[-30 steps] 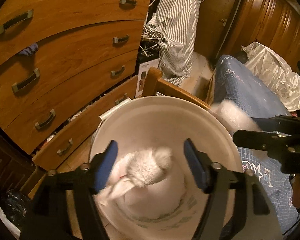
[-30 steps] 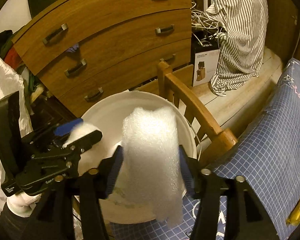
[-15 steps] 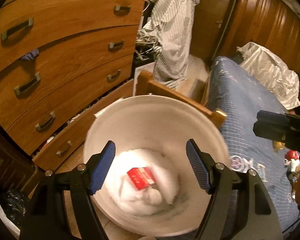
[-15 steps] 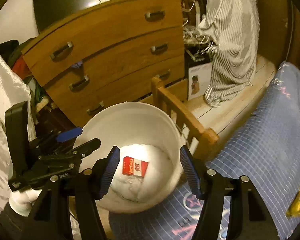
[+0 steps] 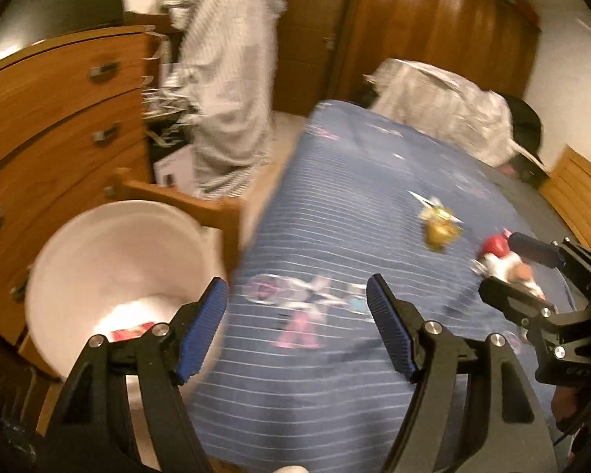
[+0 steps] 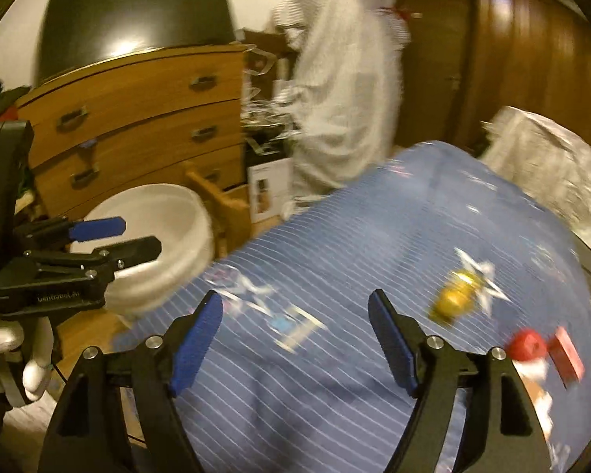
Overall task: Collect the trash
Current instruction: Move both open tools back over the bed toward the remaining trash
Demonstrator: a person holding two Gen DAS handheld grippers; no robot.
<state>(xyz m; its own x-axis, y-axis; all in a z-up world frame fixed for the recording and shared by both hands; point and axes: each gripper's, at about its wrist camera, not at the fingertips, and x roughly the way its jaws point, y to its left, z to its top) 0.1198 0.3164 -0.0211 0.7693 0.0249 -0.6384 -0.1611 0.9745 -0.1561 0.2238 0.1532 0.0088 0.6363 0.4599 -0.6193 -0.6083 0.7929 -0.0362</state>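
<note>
The white bucket (image 5: 110, 244) stands on the floor left of the bed, with white wrap and a red packet (image 5: 132, 330) inside. It also shows in the right wrist view (image 6: 157, 213). My left gripper (image 5: 297, 319) is open and empty over the blue bedspread (image 5: 354, 181). My right gripper (image 6: 295, 335) is open and empty over the bedspread (image 6: 374, 236). On the bed lie a gold wrapper (image 5: 439, 228) (image 6: 453, 299) and red and white trash (image 5: 500, 256) (image 6: 532, 354), to the right of both grippers. Both views are blurred.
A wooden chest of drawers (image 5: 59, 118) stands behind the bucket. The wooden bed end (image 5: 185, 201) lies between bucket and bed. Striped cloth (image 5: 224, 79) hangs at the back. A crumpled silver sheet (image 5: 445, 106) lies at the bed's far end.
The bubble wrap left my right gripper and now lies in the bucket. Both grippers have swung right, from over the bucket to over the bed.
</note>
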